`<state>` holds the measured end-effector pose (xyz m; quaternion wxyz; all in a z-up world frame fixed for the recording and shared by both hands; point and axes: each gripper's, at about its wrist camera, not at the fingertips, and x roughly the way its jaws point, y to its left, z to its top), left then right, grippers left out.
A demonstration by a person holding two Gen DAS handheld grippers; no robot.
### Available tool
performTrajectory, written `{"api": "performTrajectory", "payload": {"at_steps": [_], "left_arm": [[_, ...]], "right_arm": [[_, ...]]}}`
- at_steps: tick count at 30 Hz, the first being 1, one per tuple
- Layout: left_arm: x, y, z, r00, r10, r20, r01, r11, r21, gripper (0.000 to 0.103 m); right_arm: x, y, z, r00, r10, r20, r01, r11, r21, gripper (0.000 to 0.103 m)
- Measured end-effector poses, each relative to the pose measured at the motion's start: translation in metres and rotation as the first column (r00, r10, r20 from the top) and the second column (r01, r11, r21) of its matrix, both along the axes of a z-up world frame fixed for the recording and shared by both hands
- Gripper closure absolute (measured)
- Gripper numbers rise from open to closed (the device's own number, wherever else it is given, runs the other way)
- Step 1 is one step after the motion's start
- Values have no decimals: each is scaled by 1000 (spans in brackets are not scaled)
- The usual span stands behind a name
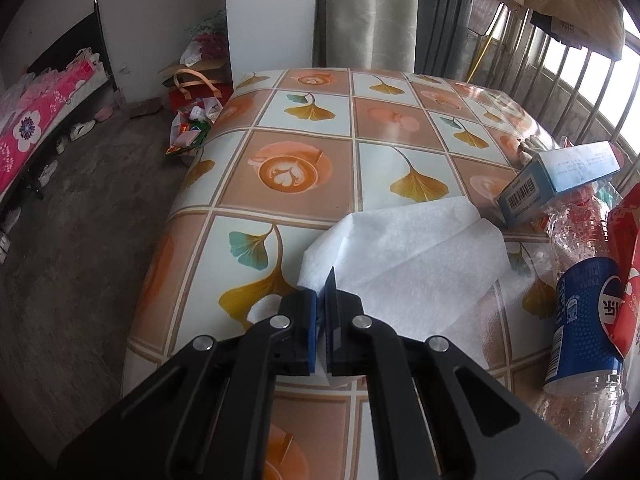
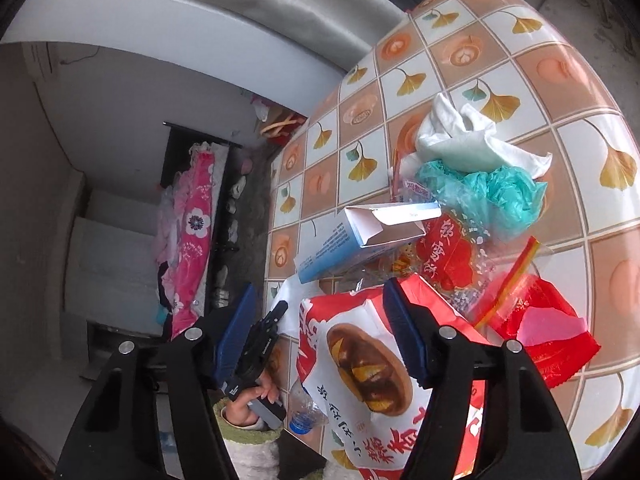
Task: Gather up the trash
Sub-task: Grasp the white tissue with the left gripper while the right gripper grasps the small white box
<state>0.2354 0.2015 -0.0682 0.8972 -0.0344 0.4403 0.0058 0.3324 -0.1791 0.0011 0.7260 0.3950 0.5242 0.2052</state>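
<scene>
Left wrist view: your left tool [image 1: 323,308] pinches only the white tissue's [image 1: 404,264] near edge, so it may tear or slip free. Your right tool [image 2: 324,340] hangs wide open, empty, over the bread wrapper [image 2: 360,364] at 6 o'clock.

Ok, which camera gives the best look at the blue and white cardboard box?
The right wrist view: the blue and white box sits mid-frame, its open flap and printed side visible. The left wrist view shows the box only near its right edge, barcode end forward.

barcode on blue carton [image 1: 556,182]; pepsi logo on bottle label [image 1: 588,316]; other print unreadable
</scene>
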Motion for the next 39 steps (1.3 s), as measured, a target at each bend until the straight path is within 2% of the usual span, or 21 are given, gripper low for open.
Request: {"api": "performTrajectory", "payload": {"at_steps": [13, 21, 25, 29, 35, 39], "left_arm": [[0, 2, 0, 1000, 1, 0, -1, 1000, -10, 102], [1, 4, 0, 1000, 0, 0, 0, 1000, -19, 102], [1, 4, 1, 1000, 0, 0, 0, 1000, -22, 102], [1, 5, 1, 1000, -1, 0, 1, 1000, -24, 102], [1, 5, 0, 1000, -2, 0, 2, 1000, -26, 102], [1, 5, 0, 1000, -2, 1, 2, 1000, -29, 102]], "right_arm": [[46, 31, -25, 996, 33, -82, -42, 993, -113, 40], [59, 40, -31, 996, 50, -79, -65, 977, -204, 43], [65, 42, -30, 997, 56, -48, -67, 964, -258, 43], [70, 49, -28, 994, 104, -29, -109, 956, -271, 43], [73, 62, -34, 987, 149, -54, -158, 953, -260, 60], [74, 64, -34, 987, 159, -38, -163, 956, -242, 64]]}}
